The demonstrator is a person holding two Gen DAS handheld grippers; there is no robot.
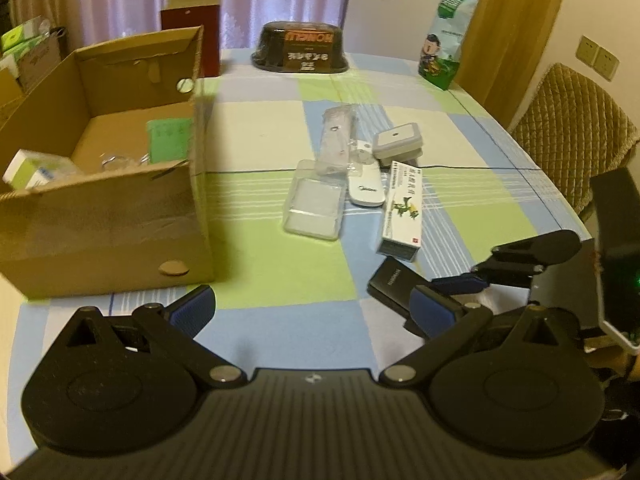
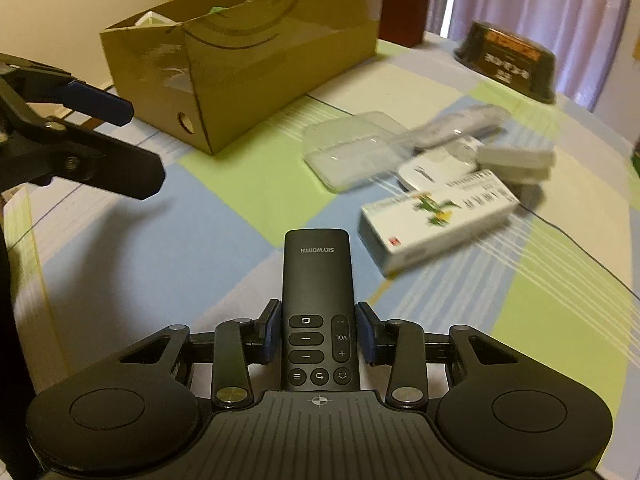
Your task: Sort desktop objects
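Observation:
A black Skyworth remote [image 2: 318, 280] lies between the blue pads [image 2: 270, 334] of my right gripper [image 2: 318, 336], which is shut on it; the left wrist view shows the remote [image 1: 390, 282] tilted above the tablecloth. My left gripper [image 1: 314, 308] is open and holds nothing, beside the open cardboard box [image 1: 100, 208]. Mid-table lie a clear plastic case [image 1: 314, 204], a white remote [image 1: 366, 186], a white medicine box [image 1: 402, 208], a grey-white square box [image 1: 398, 142] and a long item in clear wrap [image 1: 338, 136].
A black lidded bowl [image 1: 300, 50], a snack bag [image 1: 446, 36] and a dark red box [image 1: 192, 36] stand at the table's far side. A quilted chair [image 1: 572, 132] is at the right edge. Small packages lie inside the cardboard box.

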